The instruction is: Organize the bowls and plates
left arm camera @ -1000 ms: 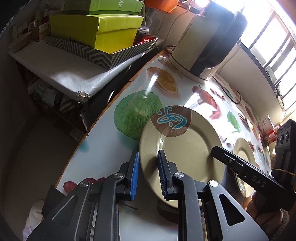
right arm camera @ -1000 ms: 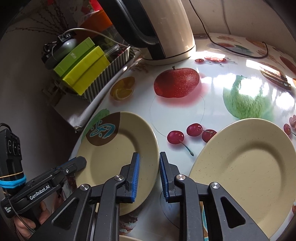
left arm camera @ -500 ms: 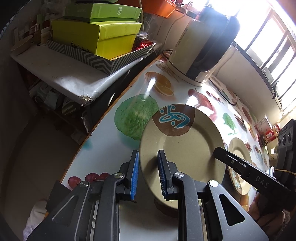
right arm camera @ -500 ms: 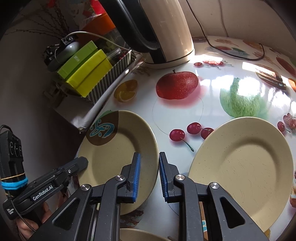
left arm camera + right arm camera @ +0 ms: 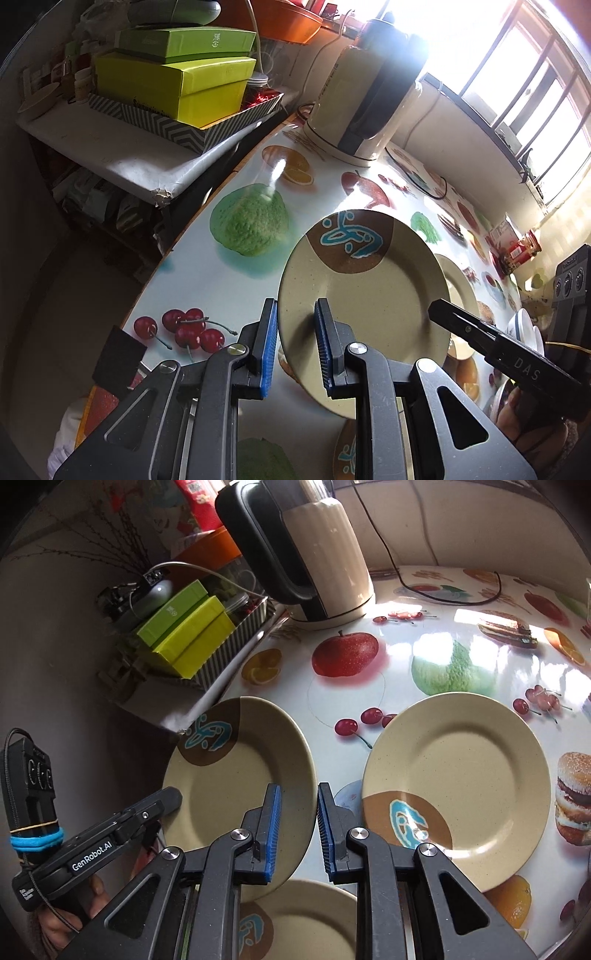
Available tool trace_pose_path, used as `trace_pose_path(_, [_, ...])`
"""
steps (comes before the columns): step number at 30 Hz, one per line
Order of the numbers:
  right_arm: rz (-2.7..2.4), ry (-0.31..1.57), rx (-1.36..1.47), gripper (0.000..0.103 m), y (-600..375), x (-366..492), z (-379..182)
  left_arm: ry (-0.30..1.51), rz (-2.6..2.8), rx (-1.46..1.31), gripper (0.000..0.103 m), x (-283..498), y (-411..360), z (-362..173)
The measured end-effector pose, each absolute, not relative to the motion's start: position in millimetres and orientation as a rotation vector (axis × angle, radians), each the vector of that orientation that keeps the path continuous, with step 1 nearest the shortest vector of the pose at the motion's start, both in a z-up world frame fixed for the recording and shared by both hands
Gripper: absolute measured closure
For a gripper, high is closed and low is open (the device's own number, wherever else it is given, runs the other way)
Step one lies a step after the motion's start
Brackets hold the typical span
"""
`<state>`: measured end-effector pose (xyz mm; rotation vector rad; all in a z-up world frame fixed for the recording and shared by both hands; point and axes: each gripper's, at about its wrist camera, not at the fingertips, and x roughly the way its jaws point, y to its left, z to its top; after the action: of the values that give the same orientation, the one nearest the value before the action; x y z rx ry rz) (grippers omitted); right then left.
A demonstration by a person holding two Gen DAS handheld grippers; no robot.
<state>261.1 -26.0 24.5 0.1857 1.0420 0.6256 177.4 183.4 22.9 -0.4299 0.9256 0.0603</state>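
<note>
a beige plate (image 5: 364, 299) with a brown and blue patch on its rim is held up clear of the fruit-print table (image 5: 236, 266), tilted, and gripped from 2 sides. the left gripper (image 5: 295, 347) is clenched on the plate's near-left rim: 1 blue pad sits under the rim and the other on its upper face. the right gripper (image 5: 298, 829) is clenched the same way on the plate's right rim, with the edge running up between its 2 blue pads. in the left wrist view the black finger of the right gripper reaches the plate from the right, and in the right wrist view the left gripper comes in from the lower left, with part of a hand (image 5: 55, 923) showing under it.

a 2nd beige plate (image 5: 458, 786) lies flat on the table just to the right of the held one, apart from it, its patterned patch toward the camera. a 3rd plate (image 5: 310, 919) with the same patch lies on the table below the held plate, partly hidden by the right gripper's arms.

at the far edge of the table stands a cream and black kettle (image 5: 365, 99). on a side shelf left of the table, yellow-green boxes (image 5: 177, 85) are stacked in a zigzag-patterned tray (image 5: 155, 122)
</note>
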Motion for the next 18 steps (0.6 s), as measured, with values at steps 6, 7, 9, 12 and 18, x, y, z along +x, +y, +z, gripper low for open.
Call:
trace_pose_path(6, [0.605,1.041,0.192,0.083,-43,239,28,0.929,0.030,-0.425,0.082,162,169,24])
trace_pose_path(7, [0.600,1.042,0.194,0.083,-46,235,28,0.931,0.025,-0.424,0.082,160,167,23])
trace_pose_path(9, [0.591,1.043,0.195,0.083,-52,228,28,0.938,0.017,-0.420,0.082,155,162,22])
trace_pose_path(12, [0.573,1.046,0.198,0.083,-60,218,27,0.947,0.004,-0.410,0.082,148,153,21])
trace_pose_path(18, [0.549,1.059,0.209,0.083,-75,199,21,0.969,-0.019,-0.402,0.082,138,142,15])
